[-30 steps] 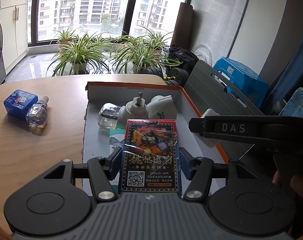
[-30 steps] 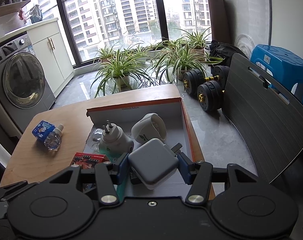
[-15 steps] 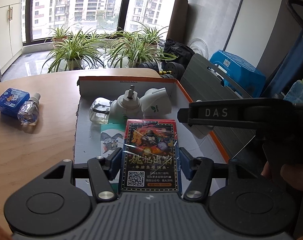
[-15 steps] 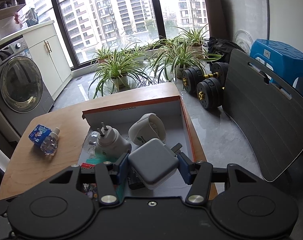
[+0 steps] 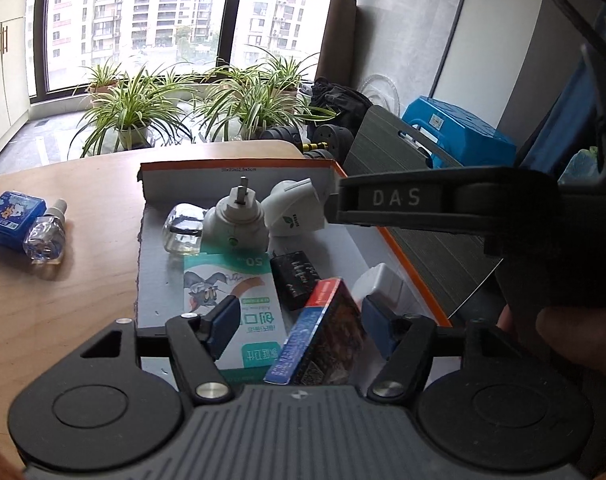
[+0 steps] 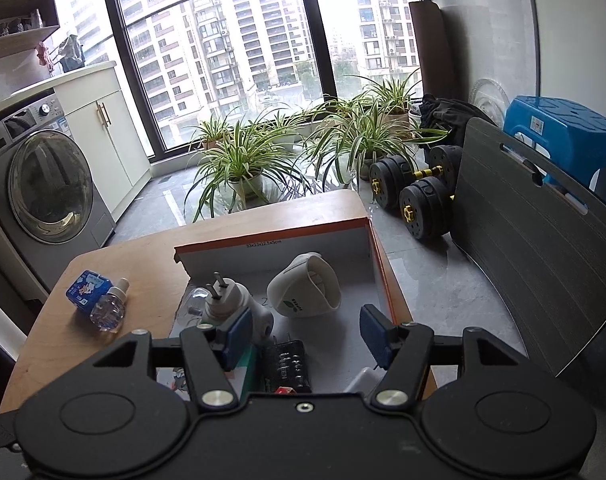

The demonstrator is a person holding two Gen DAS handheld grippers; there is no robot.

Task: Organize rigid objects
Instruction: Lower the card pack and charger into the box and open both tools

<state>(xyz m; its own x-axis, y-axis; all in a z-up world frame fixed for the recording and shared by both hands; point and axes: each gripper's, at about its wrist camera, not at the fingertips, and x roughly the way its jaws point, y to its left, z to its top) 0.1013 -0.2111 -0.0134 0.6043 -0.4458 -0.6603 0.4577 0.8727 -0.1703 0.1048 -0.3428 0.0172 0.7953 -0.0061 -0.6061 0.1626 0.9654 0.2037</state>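
The left tool [image 5: 299,322] has its blue pads [image 5: 222,322] spread, and nothing is pinched between them. A card box [image 5: 323,344] with a red end lies tilted in the gap between the pads, leaning toward the right one; I cannot tell if it touches it. The right tool [image 6: 301,334] is also spread and empty.

All of this is above an open cardboard box [image 6: 379,264] with orange edges, which stands on the wooden worktop [image 5: 63,280]. Inside the box, at the far end, lie a white plug-in device [image 5: 236,220] with its metal prongs up, a clear glass bottle [image 5: 182,234] just beside it on the left, and a second white device [image 5: 297,210] with a green leaf mark on the right. Nearer lie a flat plaster box [image 5: 239,292] with a cartoon cat, a black adapter [image 5: 296,278] and a white charger [image 5: 379,284].

On the worktop, well apart from the box to its left, a small blue box [image 6: 84,287] and a clear refill bottle [image 6: 110,309] lie touching each other.
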